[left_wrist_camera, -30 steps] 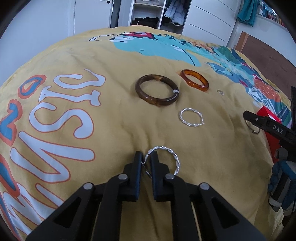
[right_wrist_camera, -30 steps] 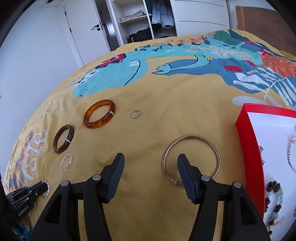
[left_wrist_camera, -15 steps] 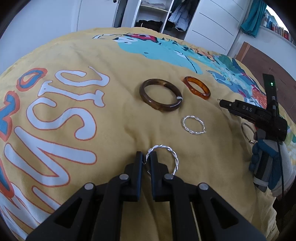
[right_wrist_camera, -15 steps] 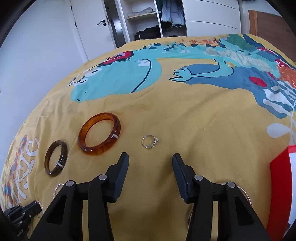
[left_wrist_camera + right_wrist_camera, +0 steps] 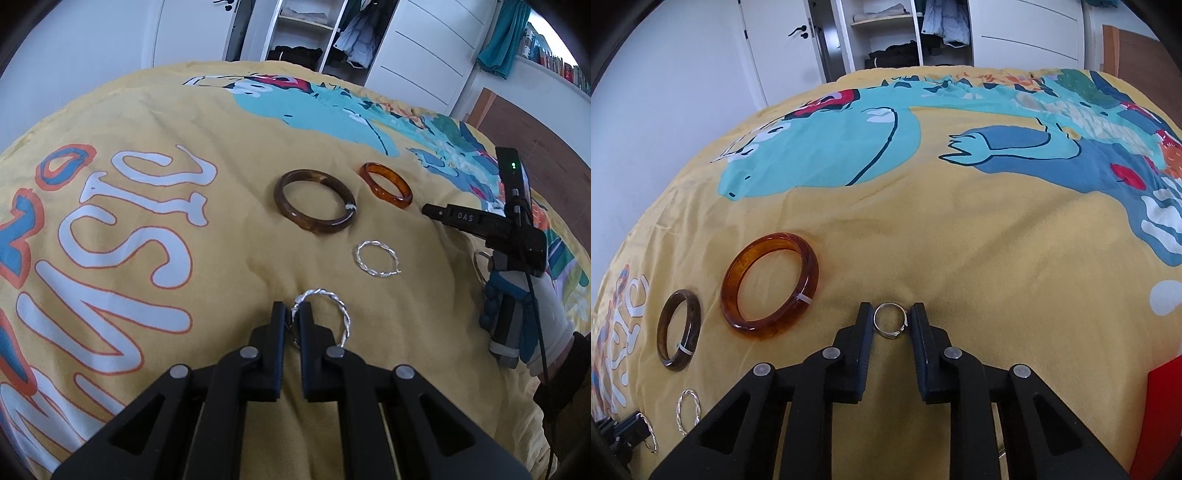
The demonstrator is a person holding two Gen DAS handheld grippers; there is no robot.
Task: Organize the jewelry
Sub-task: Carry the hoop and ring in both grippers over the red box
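My left gripper (image 5: 293, 314) is shut on the near-left rim of a twisted silver hoop (image 5: 341, 310), which rests on the yellow bedspread. A second twisted hoop (image 5: 376, 258) lies just beyond it. Further back lie a dark brown bangle (image 5: 314, 206) and an amber bangle (image 5: 386, 184). My right gripper (image 5: 890, 314) is low over the bedspread with a small silver ring (image 5: 890, 322) lying flat between its fingers. Its jaws are closing and a sliver of gap still shows on each side of the ring. The amber bangle (image 5: 770, 284) lies to its left.
A red box (image 5: 1163, 406) shows its corner at the lower right. A thin metal bangle (image 5: 480, 262) peeks out behind the gloved hand (image 5: 517, 314) holding the right gripper (image 5: 430, 211). Wardrobes and a door stand past the bed's far edge.
The right gripper has left the thin metal bangle beside the red box, moved left to the small ring, and narrowed its jaws around it. The left gripper has stayed on its hoop.
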